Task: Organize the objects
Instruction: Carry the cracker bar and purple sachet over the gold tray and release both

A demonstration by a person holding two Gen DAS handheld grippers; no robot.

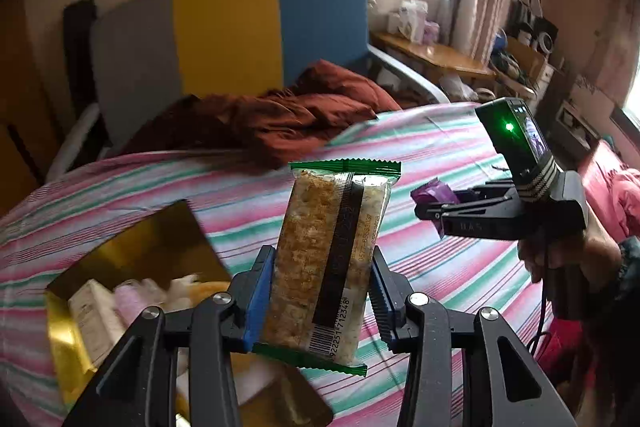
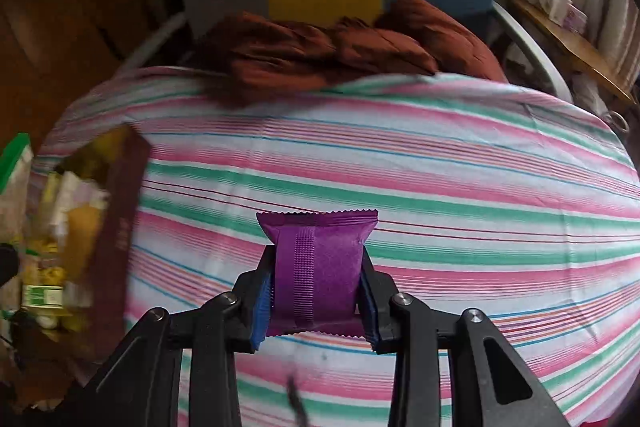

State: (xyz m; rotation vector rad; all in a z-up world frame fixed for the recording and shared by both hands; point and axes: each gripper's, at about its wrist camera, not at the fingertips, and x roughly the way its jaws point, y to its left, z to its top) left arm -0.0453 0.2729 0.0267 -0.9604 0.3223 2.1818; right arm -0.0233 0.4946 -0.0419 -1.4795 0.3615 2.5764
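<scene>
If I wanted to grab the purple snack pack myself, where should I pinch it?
Pinch the purple snack pack across its flat middle, coming in from its two long sides, as the right tool does now. The zigzag ends are thin and floppy, so they would likely slip; the puffy middle gives the fingers something to press.
</scene>
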